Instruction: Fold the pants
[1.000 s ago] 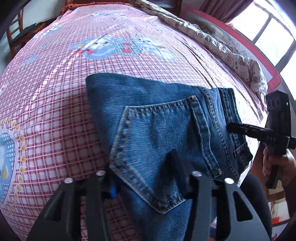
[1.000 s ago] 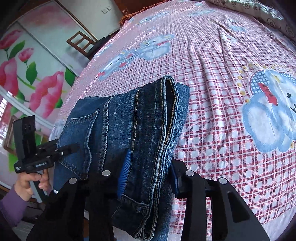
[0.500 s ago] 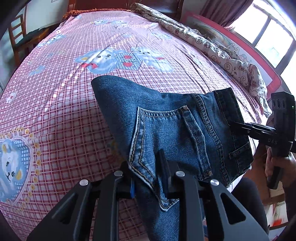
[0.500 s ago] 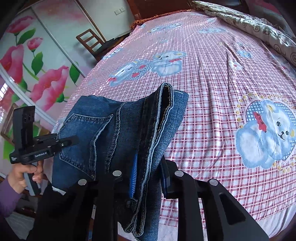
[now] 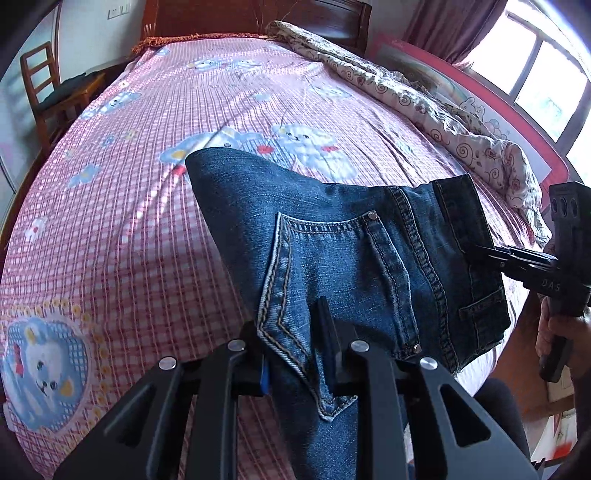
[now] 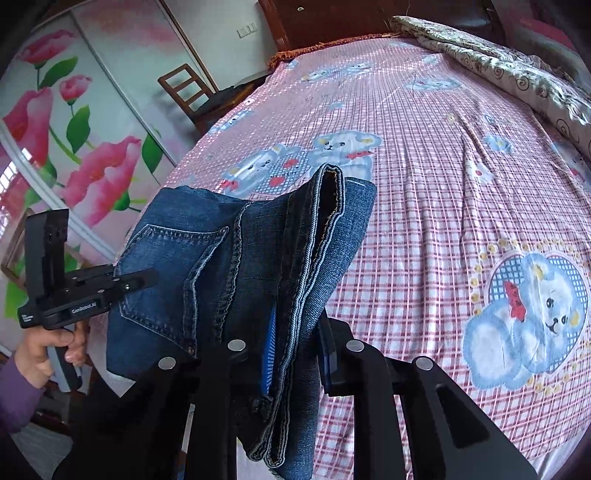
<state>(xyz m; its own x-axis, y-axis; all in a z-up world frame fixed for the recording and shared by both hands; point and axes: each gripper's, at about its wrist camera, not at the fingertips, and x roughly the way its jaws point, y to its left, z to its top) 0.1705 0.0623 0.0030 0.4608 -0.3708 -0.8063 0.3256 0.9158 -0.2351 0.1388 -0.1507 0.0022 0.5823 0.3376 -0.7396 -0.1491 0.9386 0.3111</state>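
I am pinching the jeans point(image 5: 332, 258) with both claws. My left claw point(image 5: 295, 354) is pressed onto the denim at the lower edge of the back pocket point(image 5: 332, 280), at 6 o'clock in the left wrist view; its jaws have just been closing, with the cloth between them. My right claw point(image 6: 295, 343) is clamping the thick stack of waistband and seam layers at 6 o'clock in the right wrist view; its jaws have likewise just been closing on the cloth.

The jeans are hanging folded between the two claws, over the near edge of the bed point(image 5: 110, 240), with a loose end drooping below my fingers. In the left wrist view my right claw is showing at 3 o'clock, gripped by my hand point(image 5: 554, 332); in the right wrist view my left claw is sitting at 9 o'clock, held by my other hand point(image 6: 44, 347) in a purple sleeve point(image 6: 14, 398).

Beyond the denim the pink checked sheet with bear prints is lying bare. A rumpled patterned quilt point(image 5: 424, 107) is running along the bed's edge at 1 to 2 o'clock. A wooden chair point(image 5: 48, 88) is standing at 10 o'clock, a dark headboard point(image 5: 258, 18) at 12, and a window point(image 5: 546, 81) at 2.
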